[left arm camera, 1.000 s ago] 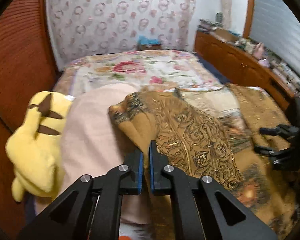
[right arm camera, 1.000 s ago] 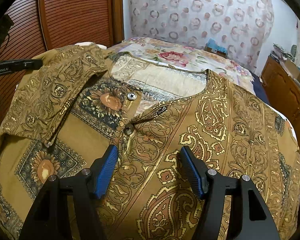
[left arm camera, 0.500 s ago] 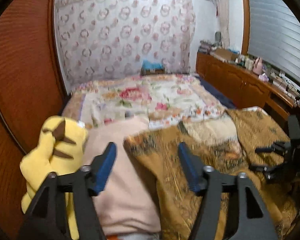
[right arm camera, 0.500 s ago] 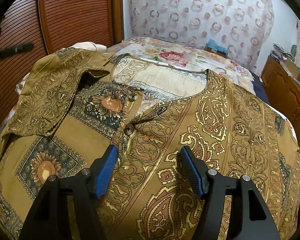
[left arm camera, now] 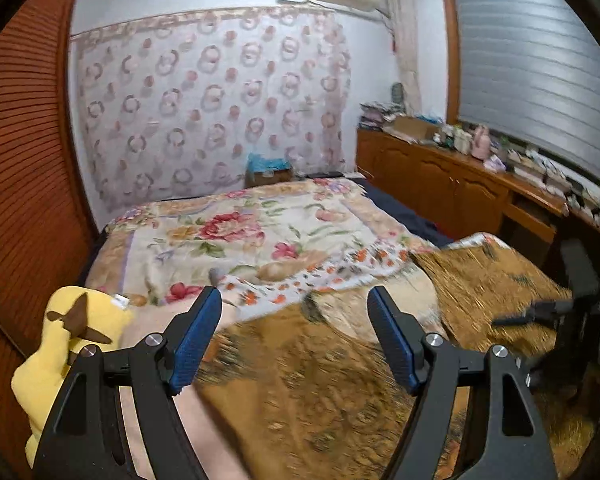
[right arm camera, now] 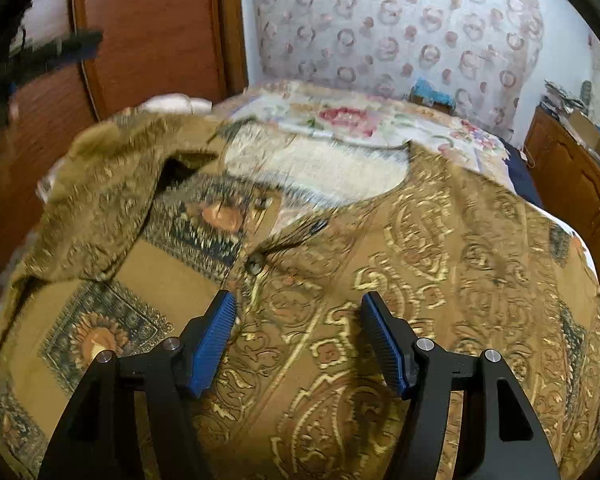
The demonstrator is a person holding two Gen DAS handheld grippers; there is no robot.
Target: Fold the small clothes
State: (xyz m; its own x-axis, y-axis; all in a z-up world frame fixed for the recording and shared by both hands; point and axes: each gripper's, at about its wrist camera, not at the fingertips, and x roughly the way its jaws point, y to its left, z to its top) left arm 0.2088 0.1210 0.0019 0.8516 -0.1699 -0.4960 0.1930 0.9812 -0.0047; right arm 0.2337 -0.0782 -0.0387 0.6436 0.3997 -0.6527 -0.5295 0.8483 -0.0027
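Observation:
A brown shirt with gold paisley print [right arm camera: 400, 264] lies spread on the bed, neck opening away from me. Its left sleeve [right arm camera: 100, 200] lies folded in over the chest. My right gripper [right arm camera: 298, 340] is open and empty, low over the shirt's front just below the button placket. My left gripper [left arm camera: 294, 340] is open and empty, raised above the shirt's left edge [left arm camera: 320, 392]. The right gripper also shows at the right of the left wrist view [left arm camera: 548, 312].
A yellow plush toy [left arm camera: 60, 344] lies at the bed's left edge beside a pink cloth [left arm camera: 148, 432]. A floral blanket [left arm camera: 252, 240] covers the far bed. A wooden slatted wall [left arm camera: 24, 184] stands left, wooden cabinets [left arm camera: 460, 192] right.
My left gripper let go of the sleeve, opened wide and lifted up and back. The sleeve now lies folded over the chest. The right gripper stayed open in place.

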